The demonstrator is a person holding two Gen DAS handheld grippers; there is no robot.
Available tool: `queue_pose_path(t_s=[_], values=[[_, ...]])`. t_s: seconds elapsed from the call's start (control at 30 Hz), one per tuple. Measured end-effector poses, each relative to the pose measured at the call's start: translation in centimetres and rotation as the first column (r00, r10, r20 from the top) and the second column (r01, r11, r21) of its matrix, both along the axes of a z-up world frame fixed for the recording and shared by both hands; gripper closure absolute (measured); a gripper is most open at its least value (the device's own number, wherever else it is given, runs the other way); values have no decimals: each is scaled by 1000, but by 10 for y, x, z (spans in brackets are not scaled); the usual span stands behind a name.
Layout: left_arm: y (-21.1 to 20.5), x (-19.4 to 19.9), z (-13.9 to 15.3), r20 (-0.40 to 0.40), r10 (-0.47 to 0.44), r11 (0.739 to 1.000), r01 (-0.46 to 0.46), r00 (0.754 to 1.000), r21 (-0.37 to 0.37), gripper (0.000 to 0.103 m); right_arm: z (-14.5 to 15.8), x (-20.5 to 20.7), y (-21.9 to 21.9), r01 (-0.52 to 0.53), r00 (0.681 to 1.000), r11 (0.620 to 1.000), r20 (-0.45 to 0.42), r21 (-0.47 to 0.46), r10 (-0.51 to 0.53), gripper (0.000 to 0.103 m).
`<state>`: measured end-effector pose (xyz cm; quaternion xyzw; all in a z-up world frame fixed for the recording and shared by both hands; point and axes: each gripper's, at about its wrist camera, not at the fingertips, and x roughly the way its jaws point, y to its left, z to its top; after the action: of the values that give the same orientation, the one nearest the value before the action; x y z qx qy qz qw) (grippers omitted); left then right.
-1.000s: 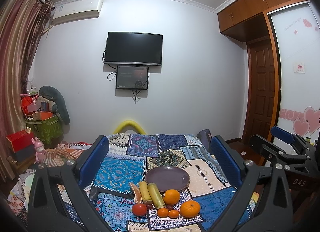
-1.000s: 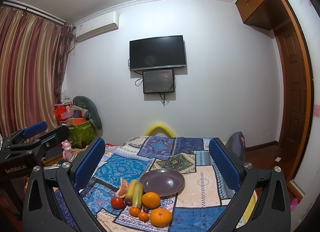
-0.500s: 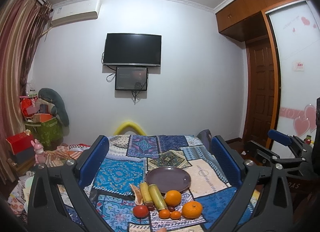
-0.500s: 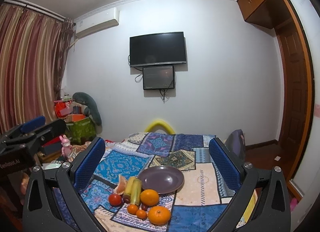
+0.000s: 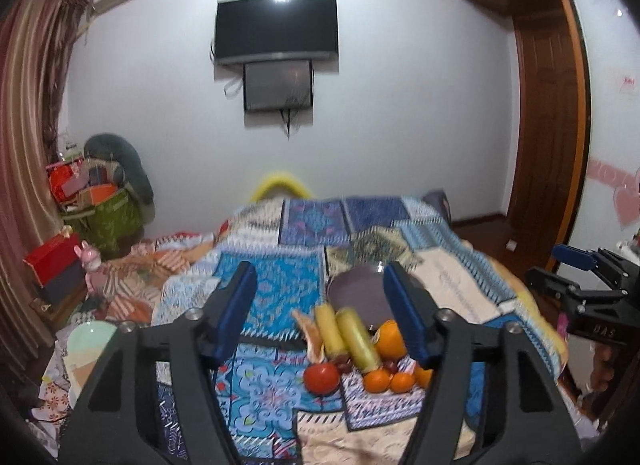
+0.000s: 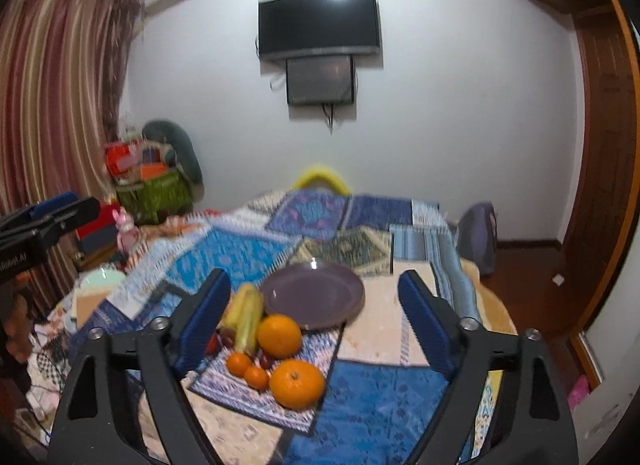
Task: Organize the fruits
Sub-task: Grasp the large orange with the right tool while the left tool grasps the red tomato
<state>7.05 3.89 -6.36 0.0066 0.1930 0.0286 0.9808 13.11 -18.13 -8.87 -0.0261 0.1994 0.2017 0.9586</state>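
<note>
Zero fruit on purple plate [image 6: 320, 291]; both grippers' jaws wide apart, holding nothing.

Left gripper [image 5: 320, 315]: held above the surface, pointing forward and tilted down. Both blue-padded fingers [image 5: 234, 311] are spread wide apart with nothing between them; no contact with any item. Black finger arms and their screws are visible at the base of the view.

Right gripper [image 6: 314, 323]: likewise raised, pointing forward and down, jaws wide apart and holding nothing. Its blue pads [image 6: 426, 325] touch nothing.

Each gripper appears at the edge of the other's view, confirming they are side by side and well apart: left on the left, right on the right.
</note>
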Motion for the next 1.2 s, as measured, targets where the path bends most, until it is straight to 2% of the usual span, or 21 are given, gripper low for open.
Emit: queue_pose_path(t_s=[0.1, 0.2, 0.27, 0.47, 0.53, 0.57, 0.8, 0.9, 1.0, 1.2], values=[[7, 13, -12, -54, -32, 999, 32, 998, 5, 52, -19, 11, 2, -14, 998, 999, -69, -38, 12, 43], [13, 26, -25, -119, -42, 999, 44, 992, 17, 54, -34, 21, 4, -46, 990, 997, -133, -58, 38, 58], [17, 36, -36, -163, -35, 999, 40, 986, 22, 54, -45, 28, 5, -75, 980, 995, -189, -68, 61, 59], [34, 61, -72, -288, -44, 999, 35, 957, -37, 53, -69, 36, 7, -92, 960, 991, -272, -94, 63, 59], [36, 69, -84, -327, -48, 998, 30, 944, -61, 50, -75, 41, 10, -98, 955, 989, -290, -115, 61, 59], [37, 72, -89, -342, -49, 997, 27, 939, -69, 46, -79, 43, 12, -104, 951, 987, -304, -122, 63, 57], [33, 89, -124, -448, -91, 994, 53, 889, -97, 45, -100, 52, 22, -142, 927, 984, -363, -105, 95, 39], [30, 96, -138, -485, -123, 990, 70, 866, -125, 45, -109, 56, 27, -159, 914, 982, -392, -102, 107, 39], [27, 103, -149, -511, -114, 991, 62, 852, -116, 45, -119, 62, 31, -169, 901, 980, -419, -103, 112, 39], [31, 119, -169, -557, -117, 987, 33, 822, -158, 45, -133, 71, 36, -173, 877, 981, -467, -90, 112, 39]])
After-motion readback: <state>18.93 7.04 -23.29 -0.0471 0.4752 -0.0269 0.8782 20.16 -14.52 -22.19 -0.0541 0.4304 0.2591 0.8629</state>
